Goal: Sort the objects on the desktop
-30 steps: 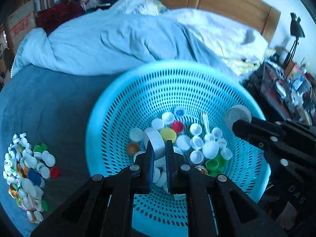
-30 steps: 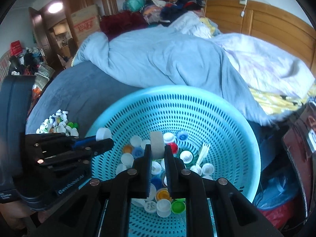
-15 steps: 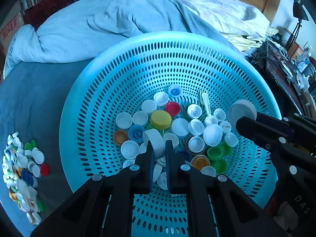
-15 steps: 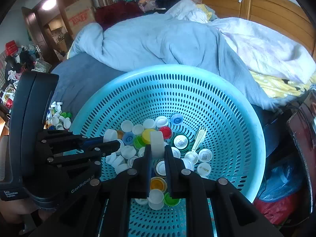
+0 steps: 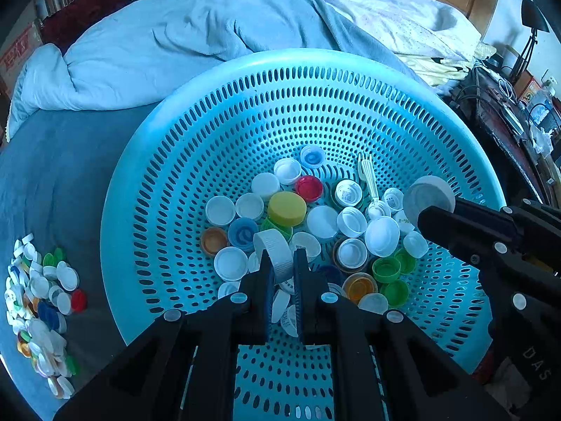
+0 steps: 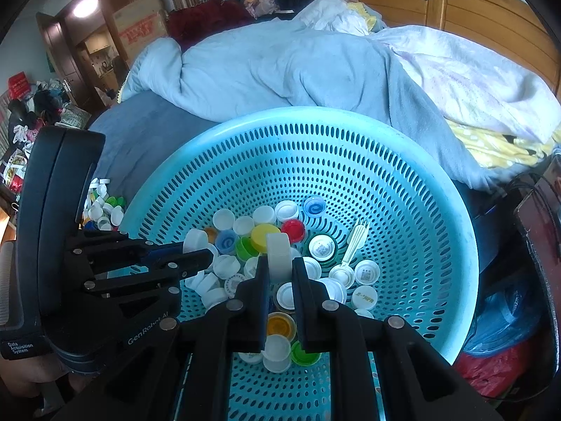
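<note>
1. Your left gripper (image 5: 282,266) has its jaws drawn in narrow on a white ribbed cap (image 5: 275,251); the cap stands on edge between the two pads, its ribbed wall facing you and its upper half rising past the fingertips
2. That cap hangs over the heap of bottle caps (image 5: 308,224) in the bottom of the turquoise basket (image 5: 168,161), just above a blue cap (image 5: 243,233) and a white one
3. Your right gripper (image 6: 279,268) is likewise clamped tight, on a plain white cap (image 6: 278,254) held edge-on between the pads, with most of it standing above the tips
4. From the left wrist view you see the same plain white cap (image 5: 428,198) face-on, sticking out beyond the right gripper's black fingers (image 5: 455,224) at the right side of the basket, above the loose caps there
5. From the right wrist view the left gripper (image 6: 196,252) comes in from the left, its cap over the left side of the heap
6. The yellow cap (image 5: 286,208), a red cap (image 5: 308,188) and a pale plastic fork (image 5: 368,179) lie loose in the basket, apart from both sets of jaws
7. A second pile of caps (image 5: 42,301) lies on the blue bedcover (image 5: 52,175) outside the basket, to its left, well apart from both grippers
</note>
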